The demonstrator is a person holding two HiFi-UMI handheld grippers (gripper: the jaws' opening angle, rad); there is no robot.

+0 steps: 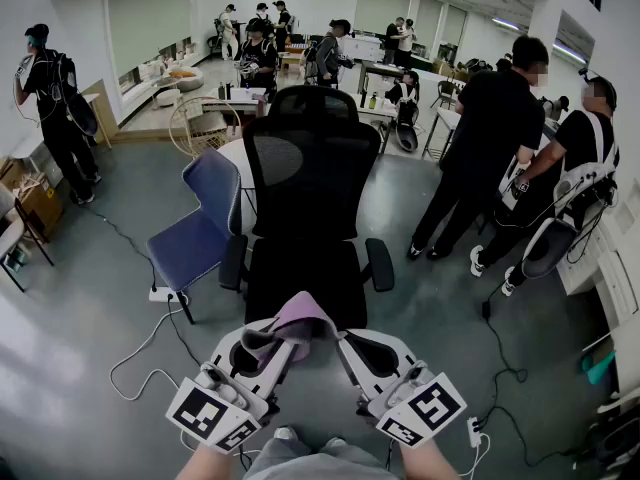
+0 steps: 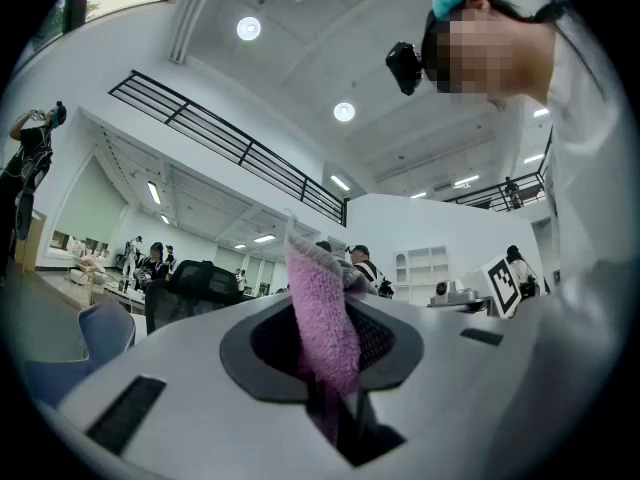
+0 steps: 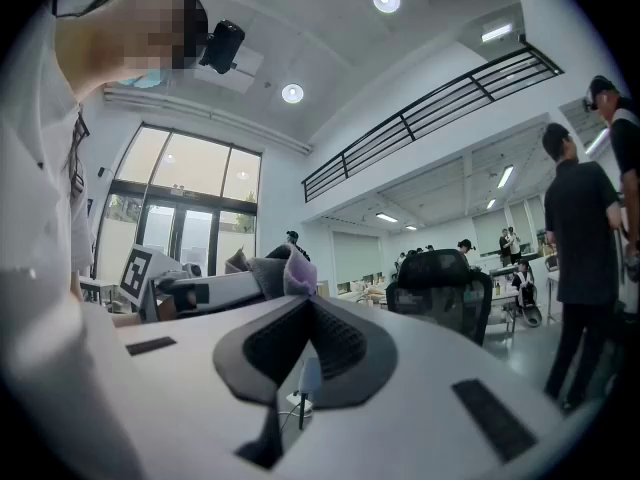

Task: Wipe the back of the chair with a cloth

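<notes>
Busy office w/ black mesh-back chair point(image 1: 310, 168) ahead: your left gripper point(image 1: 272, 356) clamps pink terry cloth point(image 1: 296, 323), prob. soft & limp; right gripper point(image 1: 352, 356) closed, empty.

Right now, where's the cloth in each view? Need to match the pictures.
Head view: cloth at bottom centre, held in the left claw, near the chair seat's front edge.
Left gripper view: cloth at centre, pinched between the jaws.
Right gripper view: cloth small, left of centre, beyond the jaw tips.
Shared landmark: black mesh office chair.
</notes>
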